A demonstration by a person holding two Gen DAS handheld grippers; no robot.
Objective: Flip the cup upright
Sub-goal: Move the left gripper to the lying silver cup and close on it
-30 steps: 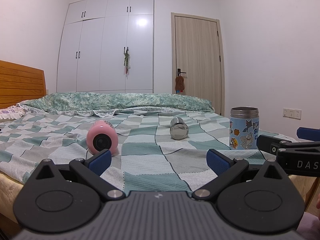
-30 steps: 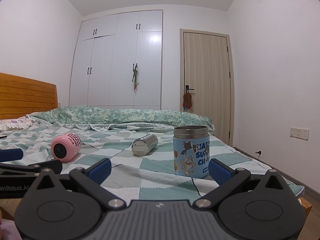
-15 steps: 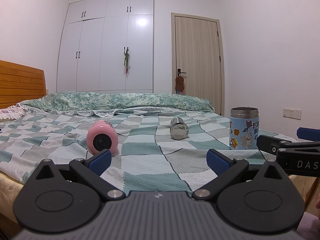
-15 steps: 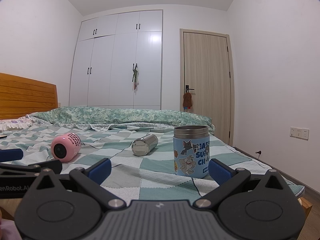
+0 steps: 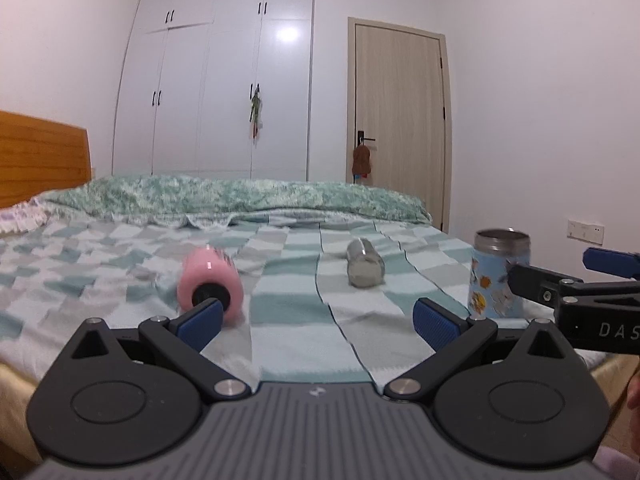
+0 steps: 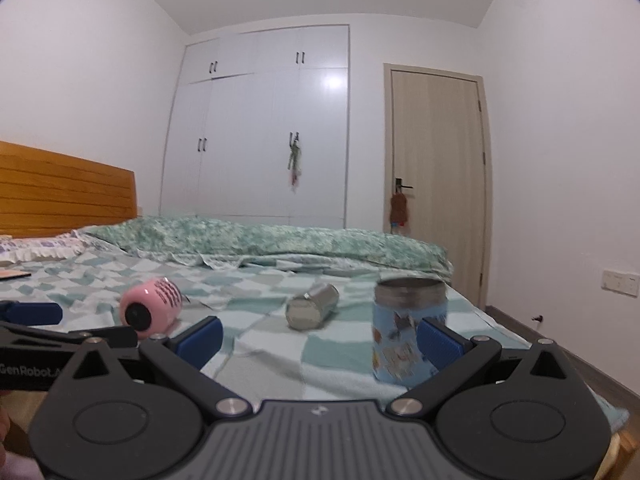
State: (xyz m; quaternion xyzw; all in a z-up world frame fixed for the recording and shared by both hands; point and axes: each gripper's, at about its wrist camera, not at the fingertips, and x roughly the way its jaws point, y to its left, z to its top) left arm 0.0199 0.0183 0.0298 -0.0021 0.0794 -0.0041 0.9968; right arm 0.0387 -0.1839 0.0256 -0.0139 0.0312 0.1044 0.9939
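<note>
A pink cup (image 5: 210, 284) lies on its side on the checked bedspread, its dark end facing me; it also shows in the right wrist view (image 6: 150, 312). A small steel cup (image 5: 365, 262) lies on its side mid-bed, also seen in the right wrist view (image 6: 312, 306). A blue cartoon cup (image 5: 500, 274) stands upright at the right, close ahead in the right wrist view (image 6: 408, 330). My left gripper (image 5: 318, 320) is open and empty, its left pad just before the pink cup. My right gripper (image 6: 320, 340) is open and empty, its right pad overlapping the blue cup.
The bed (image 5: 288, 340) carries a rolled green quilt (image 5: 240, 196) at the far side and a wooden headboard (image 6: 60, 192) at the left. White wardrobes (image 5: 224, 80) and a closed door (image 5: 400, 120) stand behind. The bed's right edge drops to the floor (image 6: 560, 364).
Both grippers have moved forward toward the bed. The pink cup now sits behind my left gripper's left pad and the blue cup behind my right gripper's right pad. The cups have not moved.
</note>
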